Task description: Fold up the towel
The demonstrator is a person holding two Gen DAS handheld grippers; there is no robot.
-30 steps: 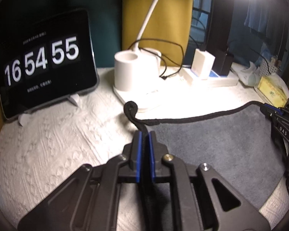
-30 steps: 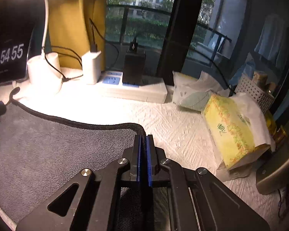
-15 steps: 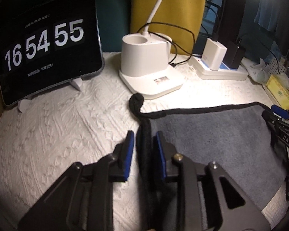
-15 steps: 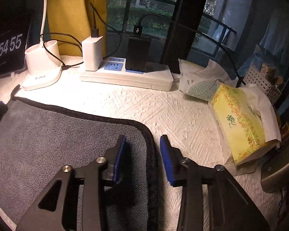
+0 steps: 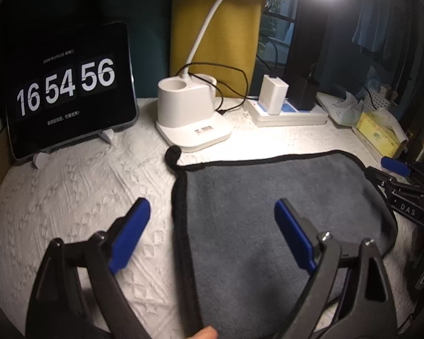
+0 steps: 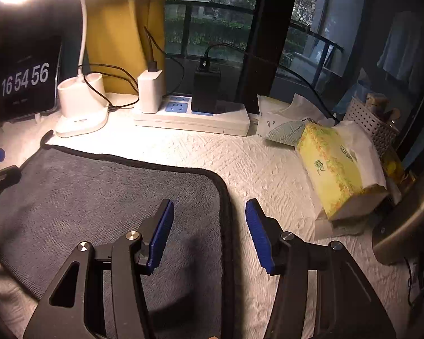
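Note:
A dark grey towel [image 5: 271, 209] with a black hem lies flat on the white textured table cover [image 5: 70, 197]; it also shows in the right wrist view [image 6: 99, 197]. My left gripper [image 5: 212, 234] is wide open above the towel's left edge, holding nothing. My right gripper [image 6: 209, 234] is wide open above the towel's right edge, empty too. The right gripper shows at the right of the left wrist view [image 5: 401, 180]. A small black hanging loop [image 5: 172, 152] sticks out at the towel's far left corner.
A tablet clock [image 5: 70, 90] stands at the back left. A white lamp base [image 5: 192, 115], a power strip with chargers [image 6: 189, 113], a yellow tissue pack [image 6: 336, 169] and a white basket [image 6: 373, 121] line the back and right.
Both grippers, shut on the towel's edge a second ago, have opened wide, let it go and drawn back. The towel now lies flat.

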